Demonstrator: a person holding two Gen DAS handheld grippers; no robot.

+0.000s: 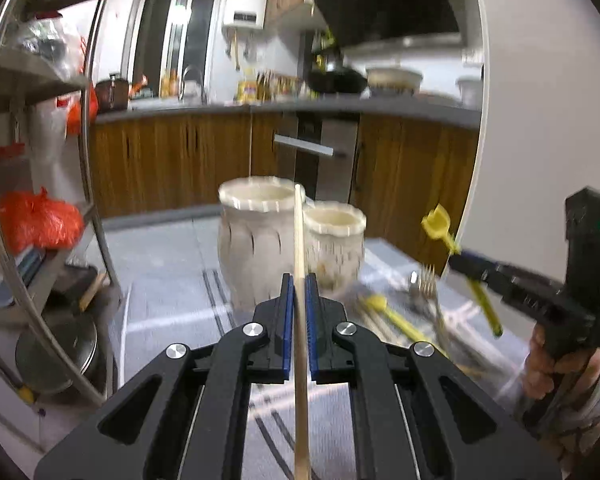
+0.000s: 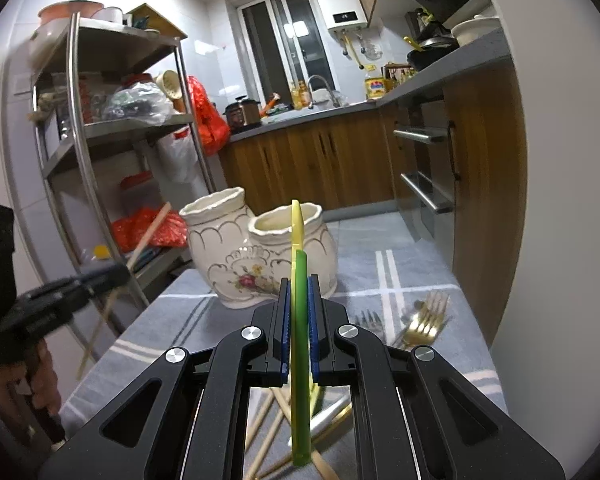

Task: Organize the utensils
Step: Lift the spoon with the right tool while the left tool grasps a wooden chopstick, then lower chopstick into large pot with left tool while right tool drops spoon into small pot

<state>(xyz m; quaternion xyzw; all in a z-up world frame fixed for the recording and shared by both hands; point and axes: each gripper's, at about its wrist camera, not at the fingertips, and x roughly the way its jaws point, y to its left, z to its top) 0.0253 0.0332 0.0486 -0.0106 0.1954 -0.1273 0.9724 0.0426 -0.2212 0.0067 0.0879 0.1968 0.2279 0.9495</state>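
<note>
My left gripper (image 1: 299,280) is shut on a single wooden chopstick (image 1: 299,232), which points up toward the taller opening of a cream two-pot ceramic holder (image 1: 256,236). My right gripper (image 2: 299,282) is shut on a yellow-green plastic utensil (image 2: 298,280), upright just in front of the holder (image 2: 236,248). In the left wrist view the right gripper (image 1: 460,258) hangs at the right with that yellow utensil (image 1: 440,224). In the right wrist view the left gripper (image 2: 120,270) appears at the left, blurred, with its chopstick (image 2: 148,236). Several forks (image 2: 424,320) and chopsticks (image 2: 268,420) lie on the grey cloth.
A grey striped cloth (image 2: 180,320) covers the table. A metal shelf rack (image 2: 92,128) with bags and pots stands to the left of the table. Wooden kitchen cabinets (image 2: 320,160) and a counter run behind. A person's hand (image 1: 552,364) holds the right gripper's handle.
</note>
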